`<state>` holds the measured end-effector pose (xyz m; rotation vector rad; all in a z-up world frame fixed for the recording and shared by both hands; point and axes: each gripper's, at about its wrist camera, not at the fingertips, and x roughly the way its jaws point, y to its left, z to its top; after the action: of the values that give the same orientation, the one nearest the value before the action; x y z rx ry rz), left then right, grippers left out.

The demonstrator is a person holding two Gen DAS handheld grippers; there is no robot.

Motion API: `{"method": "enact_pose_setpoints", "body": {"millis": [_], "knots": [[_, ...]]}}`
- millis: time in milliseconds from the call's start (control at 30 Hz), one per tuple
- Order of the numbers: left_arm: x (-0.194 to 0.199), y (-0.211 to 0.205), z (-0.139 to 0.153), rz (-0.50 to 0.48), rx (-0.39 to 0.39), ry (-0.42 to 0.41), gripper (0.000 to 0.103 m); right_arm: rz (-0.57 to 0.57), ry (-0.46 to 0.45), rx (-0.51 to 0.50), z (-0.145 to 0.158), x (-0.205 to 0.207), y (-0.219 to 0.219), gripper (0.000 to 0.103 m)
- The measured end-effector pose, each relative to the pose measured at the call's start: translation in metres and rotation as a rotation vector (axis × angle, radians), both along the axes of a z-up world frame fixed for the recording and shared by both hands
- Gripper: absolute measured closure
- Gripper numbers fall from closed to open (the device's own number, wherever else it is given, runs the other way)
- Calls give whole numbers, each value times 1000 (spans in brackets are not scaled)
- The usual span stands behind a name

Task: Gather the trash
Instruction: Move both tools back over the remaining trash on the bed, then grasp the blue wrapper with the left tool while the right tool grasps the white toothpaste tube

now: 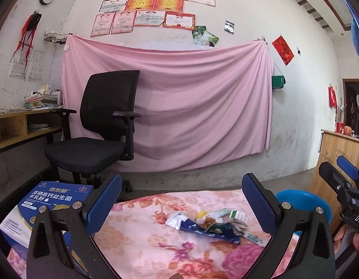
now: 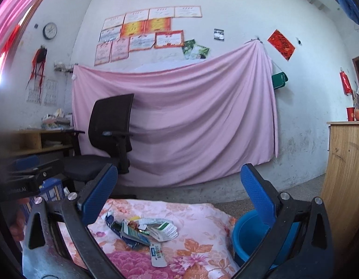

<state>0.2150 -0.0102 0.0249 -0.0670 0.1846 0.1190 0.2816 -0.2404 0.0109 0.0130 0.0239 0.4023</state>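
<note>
Two grippers are hovering above a floral cloth, the left gripper and the right gripper both standing with jaws spread wide and gripping nothing. A heap of crumpled wrappers, including a blue sachet and a loose white strip, is lying on the cloth between each gripper's fingers, untouched. A blue basin is sitting just beside the cloth's right edge, and a blue printed box is resting at its left.
</note>
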Motion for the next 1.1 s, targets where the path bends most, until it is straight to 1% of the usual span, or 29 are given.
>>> {"method": "enact_pose_setpoints", "body": {"millis": [133,267,367,467,533,600,633,700,767,800,867,933,1000,1100], "knots": [[13,6,-14,-7,18,79,2,-24,83,-76,-12,16,14,0],[32,9,-28,-10,26,174,2,-23,167,-67,-21,31,10,0],[46,14,-38,-27,-4,249,2,-33,257,-36,-29,47,3,0],[61,18,-50,-44,-49,336,3,-31,339,-28,-37,60,1,0],[68,18,-57,-43,-57,373,4,-18,416,-50,-45,71,3,0],[76,15,-62,-60,-54,409,7,0,475,-76,-50,78,7,0],[79,14,-64,-73,-57,425,8,8,499,-92,-52,81,10,2],[86,11,-69,-106,-66,460,12,30,547,-129,-58,83,15,8],[95,8,-75,-136,-83,500,26,49,594,-161,-63,88,20,12],[99,7,-78,-149,-94,525,29,71,630,-177,-68,90,23,15],[109,6,-84,-174,-134,576,50,101,674,-186,-74,92,25,19],[118,7,-91,-194,-198,619,56,134,714,-180,-79,95,24,21],[124,8,-96,-198,-253,644,57,155,744,-173,-82,97,23,23],[131,9,-99,-203,-320,672,64,187,786,-175,-88,100,25,28]]}}
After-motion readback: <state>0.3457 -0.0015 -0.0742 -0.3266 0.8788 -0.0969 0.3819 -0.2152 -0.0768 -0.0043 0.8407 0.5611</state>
